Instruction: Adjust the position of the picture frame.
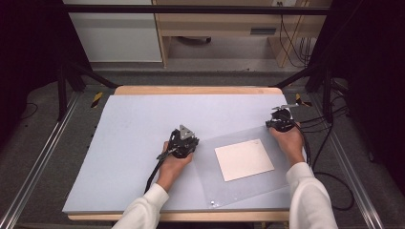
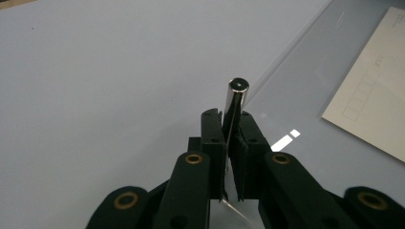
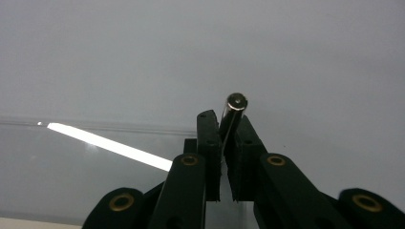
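Observation:
A clear plastic sheet (image 1: 239,191) lies on the table's right half with a white paper (image 1: 243,159) on or under it. My left gripper (image 1: 184,140) sits at the sheet's left corner. In the left gripper view its jaws (image 2: 230,119) are shut on a short shiny metal rod (image 2: 237,90) that points forward, with the sheet's edge (image 2: 286,62) and the paper (image 2: 372,105) to the right. My right gripper (image 1: 281,121) is at the sheet's far right corner. It is shut (image 3: 225,121) on a similar metal rod (image 3: 235,102) above the sheet's edge (image 3: 119,126).
A pale blue-grey mat (image 1: 138,124) covers the wooden table, with bare room across its left and far parts. Cables (image 1: 329,181) trail off the right side. Metal rails (image 1: 43,157) run along both sides of the table, and a black frame stands behind.

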A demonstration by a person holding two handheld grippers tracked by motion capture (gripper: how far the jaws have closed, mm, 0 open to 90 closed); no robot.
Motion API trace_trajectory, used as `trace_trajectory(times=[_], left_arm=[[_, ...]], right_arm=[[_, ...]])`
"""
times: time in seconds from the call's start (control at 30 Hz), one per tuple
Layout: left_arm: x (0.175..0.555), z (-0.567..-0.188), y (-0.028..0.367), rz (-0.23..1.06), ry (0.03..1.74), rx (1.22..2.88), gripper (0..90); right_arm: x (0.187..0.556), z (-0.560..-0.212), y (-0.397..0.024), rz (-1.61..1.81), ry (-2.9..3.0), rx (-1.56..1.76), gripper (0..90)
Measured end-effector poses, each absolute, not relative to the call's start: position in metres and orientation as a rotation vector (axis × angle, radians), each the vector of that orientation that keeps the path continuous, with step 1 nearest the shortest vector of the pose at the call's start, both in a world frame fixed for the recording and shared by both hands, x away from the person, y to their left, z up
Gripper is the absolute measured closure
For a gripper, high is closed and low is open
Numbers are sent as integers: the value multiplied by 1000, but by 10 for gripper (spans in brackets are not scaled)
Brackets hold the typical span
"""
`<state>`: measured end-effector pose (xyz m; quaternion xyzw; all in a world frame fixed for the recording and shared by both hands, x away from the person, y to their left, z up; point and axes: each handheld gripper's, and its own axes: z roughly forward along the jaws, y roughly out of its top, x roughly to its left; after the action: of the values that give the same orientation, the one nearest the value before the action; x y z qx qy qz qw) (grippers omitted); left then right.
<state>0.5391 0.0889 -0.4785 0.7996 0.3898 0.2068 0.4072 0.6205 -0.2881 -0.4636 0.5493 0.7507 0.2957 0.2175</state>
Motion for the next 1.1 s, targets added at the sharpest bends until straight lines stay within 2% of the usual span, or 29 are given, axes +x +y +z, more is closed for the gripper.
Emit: trace_trajectory(times=[1.1], left_arm=[[538, -477, 87, 523, 1024, 2001, 840]], right_arm=[[625, -466, -288, 873, 2058, 1528, 841]])
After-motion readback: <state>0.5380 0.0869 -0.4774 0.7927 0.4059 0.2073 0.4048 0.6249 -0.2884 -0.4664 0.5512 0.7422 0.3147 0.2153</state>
